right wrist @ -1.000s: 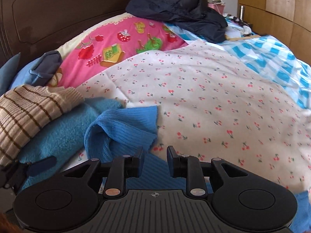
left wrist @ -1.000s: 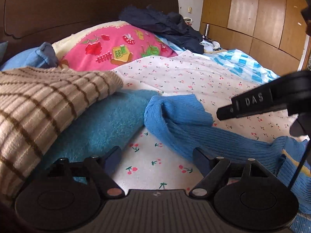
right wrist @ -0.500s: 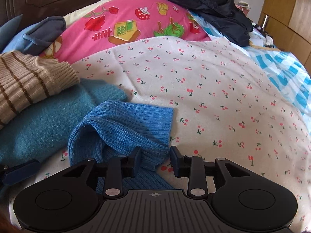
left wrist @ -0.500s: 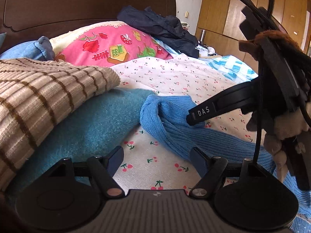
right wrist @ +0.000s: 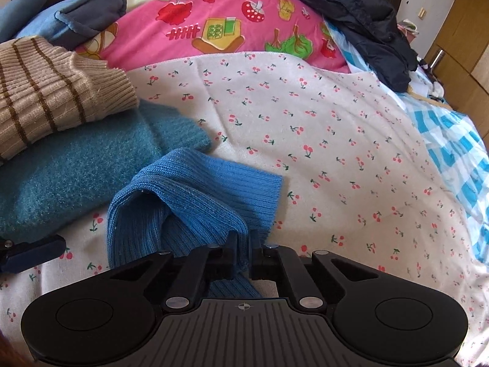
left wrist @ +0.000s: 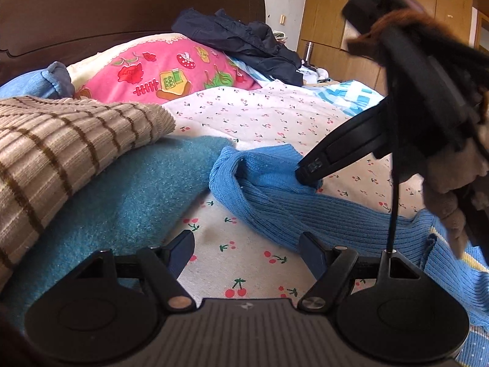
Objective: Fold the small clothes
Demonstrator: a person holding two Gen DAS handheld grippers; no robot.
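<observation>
A blue ribbed knit garment [left wrist: 305,211] lies on the cherry-print sheet [left wrist: 244,116], its sleeve end curled up. In the right wrist view my right gripper [right wrist: 243,249] is shut on the edge of that blue sleeve [right wrist: 195,192]. The same gripper shows in the left wrist view [left wrist: 308,171] with its tips on the sleeve. My left gripper [left wrist: 247,244] is open and empty, low over the sheet just before the garment. One of its fingertips [right wrist: 33,252] shows at the left edge of the right wrist view.
A teal fuzzy sweater [right wrist: 76,168] with a beige striped sweater [right wrist: 52,98] on top lies at the left. A pink pillow [right wrist: 229,24], a dark jacket [right wrist: 360,15] and a blue checked cloth [right wrist: 458,153] lie beyond. Wooden wardrobes [left wrist: 428,21] stand at the right.
My right gripper moved forward and down onto the sleeve and closed its jaws on the blue knit edge. The left gripper stayed open and nearly still.
</observation>
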